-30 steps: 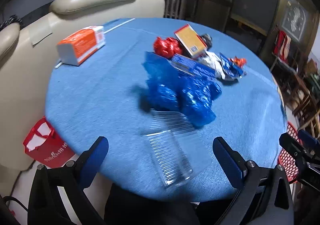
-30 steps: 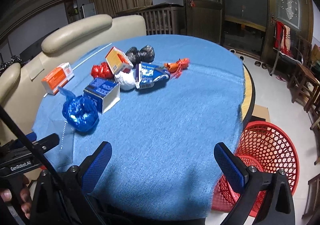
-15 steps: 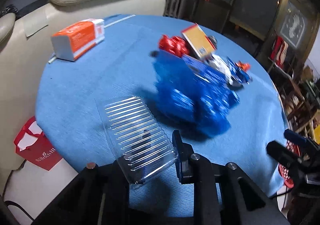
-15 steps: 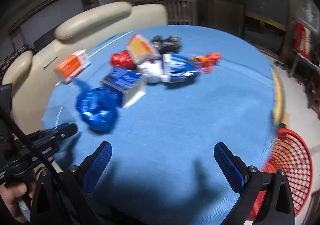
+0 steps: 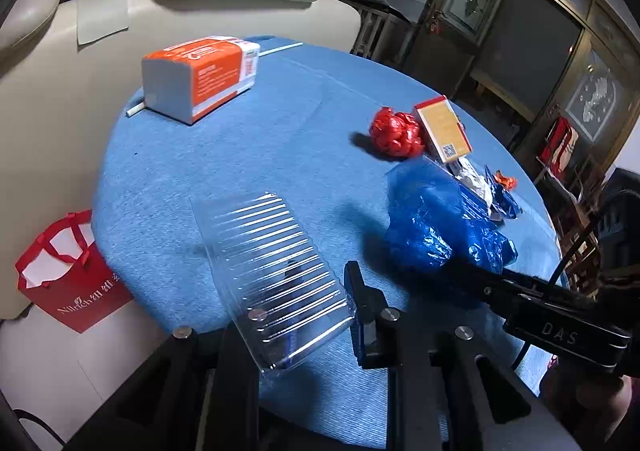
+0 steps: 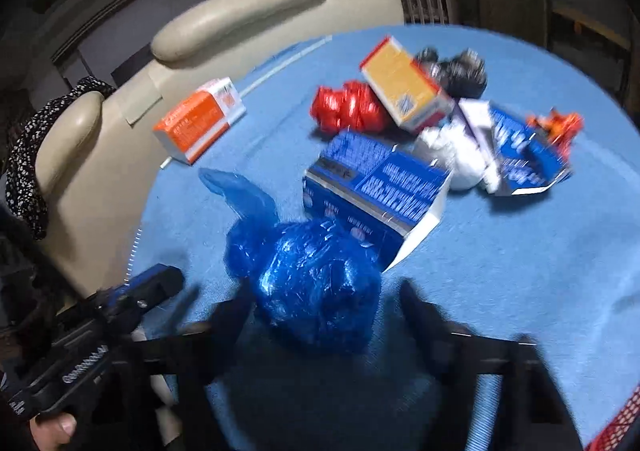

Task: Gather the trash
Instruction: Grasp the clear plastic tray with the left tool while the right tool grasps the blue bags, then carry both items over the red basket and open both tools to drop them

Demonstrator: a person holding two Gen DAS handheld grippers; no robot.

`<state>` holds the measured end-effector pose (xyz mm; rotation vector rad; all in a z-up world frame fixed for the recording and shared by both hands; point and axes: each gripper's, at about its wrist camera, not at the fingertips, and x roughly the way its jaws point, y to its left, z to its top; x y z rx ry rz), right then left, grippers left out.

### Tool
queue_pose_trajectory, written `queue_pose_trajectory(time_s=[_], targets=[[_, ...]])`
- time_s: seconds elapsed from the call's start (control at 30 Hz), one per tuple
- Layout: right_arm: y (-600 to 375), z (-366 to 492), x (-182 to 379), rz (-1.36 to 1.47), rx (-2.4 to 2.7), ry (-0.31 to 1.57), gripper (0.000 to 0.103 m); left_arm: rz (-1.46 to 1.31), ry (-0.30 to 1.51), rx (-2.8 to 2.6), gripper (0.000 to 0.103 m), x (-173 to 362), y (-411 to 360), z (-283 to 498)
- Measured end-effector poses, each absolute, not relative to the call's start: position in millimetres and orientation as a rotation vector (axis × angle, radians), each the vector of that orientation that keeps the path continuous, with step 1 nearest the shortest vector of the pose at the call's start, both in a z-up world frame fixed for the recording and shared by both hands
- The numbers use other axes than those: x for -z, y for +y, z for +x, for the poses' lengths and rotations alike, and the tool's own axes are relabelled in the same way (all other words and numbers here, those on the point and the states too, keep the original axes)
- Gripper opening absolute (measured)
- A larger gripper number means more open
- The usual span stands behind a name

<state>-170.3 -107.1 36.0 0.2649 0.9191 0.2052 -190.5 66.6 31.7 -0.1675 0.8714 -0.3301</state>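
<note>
My left gripper (image 5: pixel 296 315) is shut on a clear ribbed plastic tray (image 5: pixel 272 263) at the near edge of the round blue table (image 5: pixel 248 155). A crumpled blue plastic bag (image 6: pixel 312 283) lies between the fingers of my right gripper (image 6: pixel 324 315), which is blurred and closing around it; the bag also shows in the left wrist view (image 5: pixel 436 223). Behind it lie a blue carton (image 6: pixel 380 187), a red wrapper ball (image 6: pixel 348 111), a yellow box (image 6: pixel 404 83), white and black wads and an orange wrapper (image 6: pixel 556 127).
An orange and white box (image 5: pixel 200 75) lies at the table's far left beside a beige sofa (image 5: pixel 100 51). A red paper bag (image 5: pixel 68 271) stands on the floor at left. A red mesh basket (image 6: pixel 616 427) shows at the lower right.
My left gripper closed on the clear tray and holds it. My right gripper moved left across the table to the blue bag and its fingers have come in around it.
</note>
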Motion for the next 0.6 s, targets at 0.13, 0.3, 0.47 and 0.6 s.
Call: queue_pose_trajectory(time_s=[0.13,0.3,0.47,0.6], targets=[[-107,-176,-39,0.291,-0.225,0.881,0.055,-0.169,0.872,0.337,0.023,-34,66,-191],[-124,-195,-52,0.335,-0.216,0.839,0.055,-0.135,0.845,0.383,0.023,-47,48,-198],[-158,-221,-70,0.392,-0.155,0.769,0.055,-0.069,0.821,0.461,0.023,-62,12,-208],[-195,-249,-83,0.423,-0.066,0.713,0.055,-0.008,0.816,0.548,0.023,-72,-25,-216]])
